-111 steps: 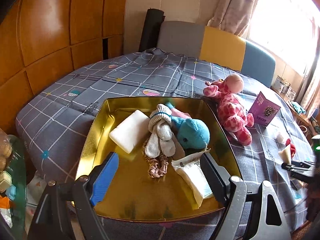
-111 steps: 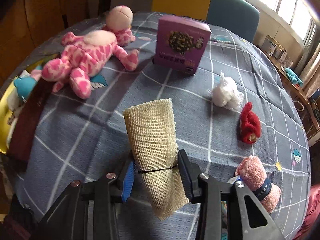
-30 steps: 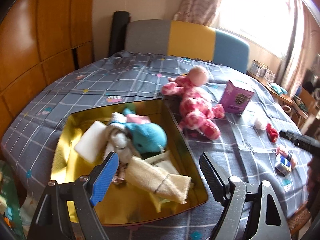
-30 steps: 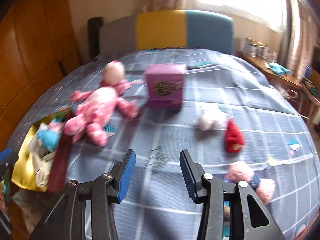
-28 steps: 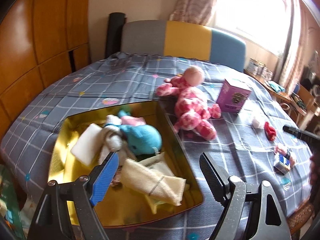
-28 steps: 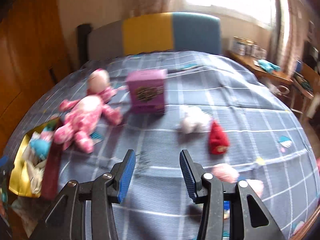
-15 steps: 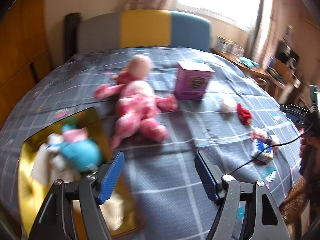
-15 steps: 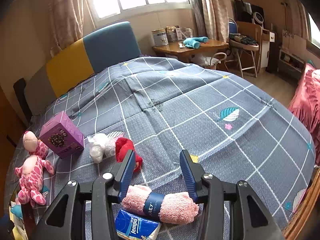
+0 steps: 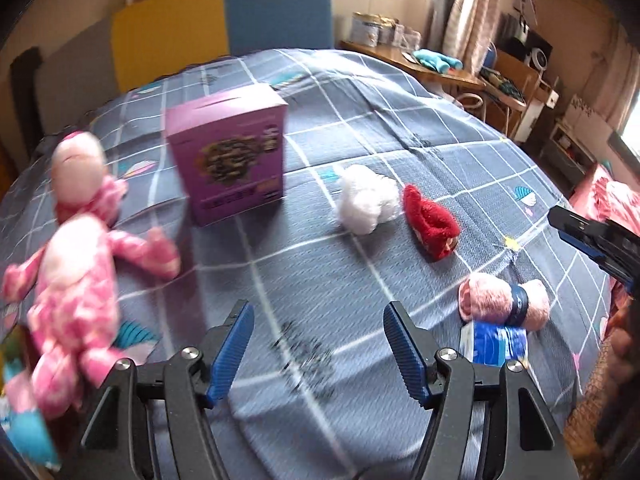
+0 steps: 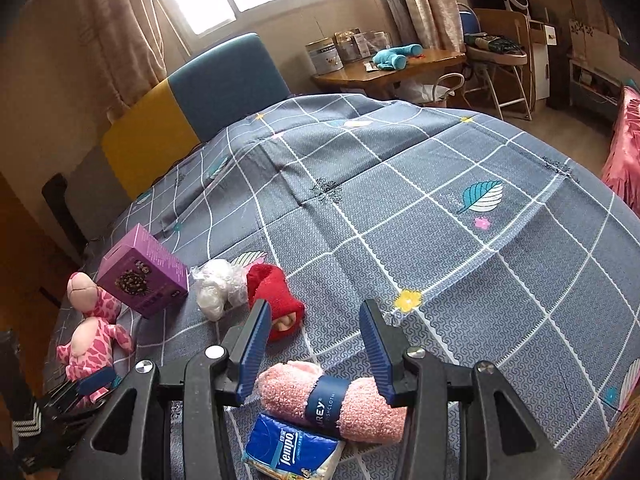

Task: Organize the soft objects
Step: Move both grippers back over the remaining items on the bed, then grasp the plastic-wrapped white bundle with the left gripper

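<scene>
My left gripper (image 9: pixel 319 312) hovers over bare bedspread; its jaws are closing with nothing between them. Ahead of it lie a white fluffy bundle (image 9: pixel 366 200) and a red soft piece (image 9: pixel 430 220), and a pink plush toy (image 9: pixel 76 272) sprawls at the left. My right gripper (image 10: pixel 314 308) is open just above a pink rolled cloth (image 10: pixel 332 400) with a blue band; the roll lies low between the fingers, and the pads do not press it. A blue tissue pack (image 10: pixel 292 448) rests against the roll. In the left wrist view the roll (image 9: pixel 500 304) sits at the right.
A purple box (image 9: pixel 232 160) stands upright behind the plush. The gold tray's corner (image 9: pixel 12 344) and a teal plush (image 9: pixel 24 432) show at the far left. The bed's edge runs close on the right, with a wooden desk (image 10: pixel 400 68) and chairs beyond.
The left gripper swung right, away from the gold tray, out over the bedspread, and its jaws narrowed. The right gripper swung onto the pink rolled cloth, then held still.
</scene>
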{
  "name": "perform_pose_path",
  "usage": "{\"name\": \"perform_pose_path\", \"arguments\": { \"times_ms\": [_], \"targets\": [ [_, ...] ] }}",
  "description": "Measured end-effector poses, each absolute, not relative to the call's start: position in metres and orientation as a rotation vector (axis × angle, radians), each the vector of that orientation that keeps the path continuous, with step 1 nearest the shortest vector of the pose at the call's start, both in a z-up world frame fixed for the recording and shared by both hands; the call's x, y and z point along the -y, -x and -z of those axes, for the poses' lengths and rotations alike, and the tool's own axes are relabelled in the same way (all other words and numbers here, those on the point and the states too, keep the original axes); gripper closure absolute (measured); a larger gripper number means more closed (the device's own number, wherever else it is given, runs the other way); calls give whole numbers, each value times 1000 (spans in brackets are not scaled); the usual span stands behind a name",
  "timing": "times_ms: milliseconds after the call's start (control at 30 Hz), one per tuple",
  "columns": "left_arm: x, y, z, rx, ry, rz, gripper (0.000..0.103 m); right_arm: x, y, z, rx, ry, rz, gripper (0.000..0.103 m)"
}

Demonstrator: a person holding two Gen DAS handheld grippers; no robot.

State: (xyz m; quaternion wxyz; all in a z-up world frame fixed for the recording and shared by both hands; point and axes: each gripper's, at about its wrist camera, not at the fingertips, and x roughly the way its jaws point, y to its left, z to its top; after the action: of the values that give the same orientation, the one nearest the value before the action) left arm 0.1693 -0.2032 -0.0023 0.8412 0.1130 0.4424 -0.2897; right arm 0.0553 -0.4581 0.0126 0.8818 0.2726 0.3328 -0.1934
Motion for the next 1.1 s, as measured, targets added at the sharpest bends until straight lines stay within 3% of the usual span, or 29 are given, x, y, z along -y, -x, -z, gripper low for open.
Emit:
{"name": "perform_pose_path", "arguments": {
  "times_ms": [100, 567, 633, 667, 1100],
  "targets": [
    [241, -184, 15, -948, -285, 648, 44, 459, -56, -9, -706, -586, 388, 57],
    [348, -258, 54, -932, -394, 666, 42, 466, -61, 7, -763, -682, 338, 57],
    [356, -263, 62, -933, -401, 668, 66, 466, -63, 8, -770, -686, 334, 57],
    [360, -266, 67, -938, -403, 662, 66, 467, -62, 8, -767, -692, 336, 57],
    [288, -219, 29, -882, -306, 684, 68, 488, -41, 6, -687, -788, 418, 57]
  ]
}}
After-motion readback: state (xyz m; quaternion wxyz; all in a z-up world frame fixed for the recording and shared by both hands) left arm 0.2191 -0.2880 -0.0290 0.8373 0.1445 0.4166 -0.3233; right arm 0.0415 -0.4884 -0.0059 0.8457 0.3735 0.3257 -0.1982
